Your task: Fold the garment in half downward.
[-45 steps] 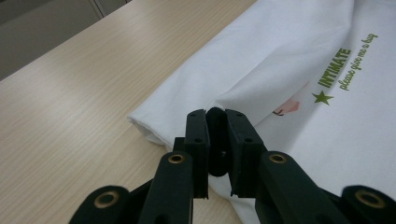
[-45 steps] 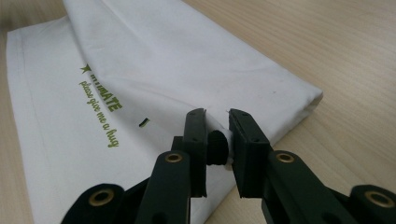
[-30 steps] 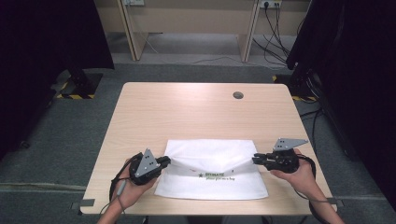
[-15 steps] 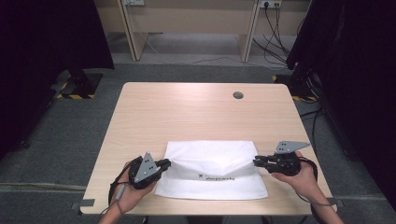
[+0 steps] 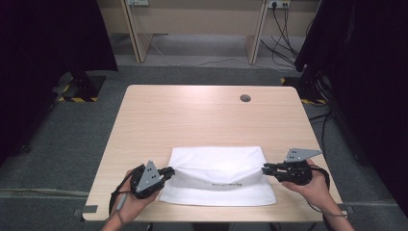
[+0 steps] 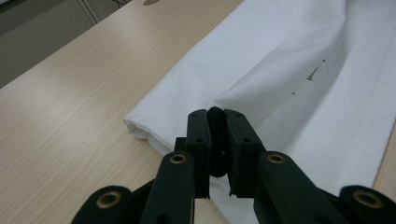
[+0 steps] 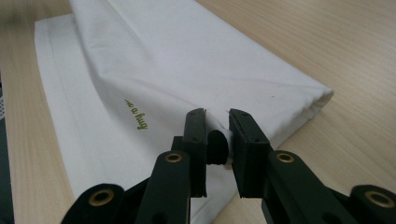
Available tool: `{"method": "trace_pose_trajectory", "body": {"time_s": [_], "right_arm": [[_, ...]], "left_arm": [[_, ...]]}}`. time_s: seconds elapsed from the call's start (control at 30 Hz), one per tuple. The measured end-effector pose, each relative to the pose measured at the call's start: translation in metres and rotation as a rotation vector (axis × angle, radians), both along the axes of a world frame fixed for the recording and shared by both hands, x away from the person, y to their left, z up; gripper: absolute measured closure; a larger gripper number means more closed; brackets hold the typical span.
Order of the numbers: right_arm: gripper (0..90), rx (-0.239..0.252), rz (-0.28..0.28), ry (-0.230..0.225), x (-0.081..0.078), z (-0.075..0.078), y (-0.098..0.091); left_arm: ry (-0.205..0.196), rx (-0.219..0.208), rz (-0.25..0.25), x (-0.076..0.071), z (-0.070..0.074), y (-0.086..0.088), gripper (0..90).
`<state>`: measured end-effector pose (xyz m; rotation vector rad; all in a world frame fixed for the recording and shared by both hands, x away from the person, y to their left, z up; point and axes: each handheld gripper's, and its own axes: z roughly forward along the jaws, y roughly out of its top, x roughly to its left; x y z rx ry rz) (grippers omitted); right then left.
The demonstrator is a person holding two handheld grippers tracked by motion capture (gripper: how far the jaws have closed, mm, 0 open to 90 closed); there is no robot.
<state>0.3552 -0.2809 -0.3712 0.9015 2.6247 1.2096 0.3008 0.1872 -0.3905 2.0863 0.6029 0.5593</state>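
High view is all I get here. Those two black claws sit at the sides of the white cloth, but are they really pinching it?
Observer: Yes. In the left gripper view, the left gripper has its jaws shut on a fold of the white cloth.
Operator: And the other one?
Observer: The right gripper does the same; a bit of white fabric shows squeezed between its jaws.
Operator: There's a dark mark on the cloth. Dirt?
Observer: No, it is printed lettering, olive green seen close, too partial to read.
Operator: Is the cloth one flat sheet?
Observer: No, its far part is doubled over; layered edges show at the end.
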Motion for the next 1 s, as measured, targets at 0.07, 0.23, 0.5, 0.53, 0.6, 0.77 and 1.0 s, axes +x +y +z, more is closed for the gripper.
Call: {"method": "trace_pose_trajectory", "body": {"time_s": [0.07, 0.23, 0.5, 0.53, 0.6, 0.77, 1.0], "right_arm": [[77.5, -0.001, 0.002, 0.000, -0.001, 0.000, 0.000], [77.5, 0.000, 0.002, -0.002, -0.004, 0.000, -0.002], [77.5, -0.001, 0.010, 0.000, -0.009, 0.001, -0.002], [77.5, -0.002, 0.010, 0.000, -0.009, 0.001, -0.002], [77.6, -0.002, 0.010, 0.000, -0.009, 0.001, -0.002], [77.6, -0.003, 0.015, -0.001, -0.012, 0.001, -0.001], [77.5, -0.001, 0.018, -0.003, -0.015, 0.001, -0.002]], "left_arm": [[0.001, 0.001, -0.002, -0.002, -0.001, 0.000, 80.4], [0.003, -0.004, -0.003, -0.005, -0.001, 0.001, 80.4], [-0.002, 0.001, -0.009, -0.008, 0.000, 0.000, 80.4], [-0.004, 0.002, -0.011, -0.009, 0.001, 0.000, 80.4], [-0.005, 0.000, -0.011, -0.010, 0.001, 0.000, 80.4], [-0.005, 0.000, -0.011, -0.011, 0.001, 0.000, 80.4], [-0.004, 0.001, -0.013, -0.014, 0.000, 0.001, 80.4]]}}
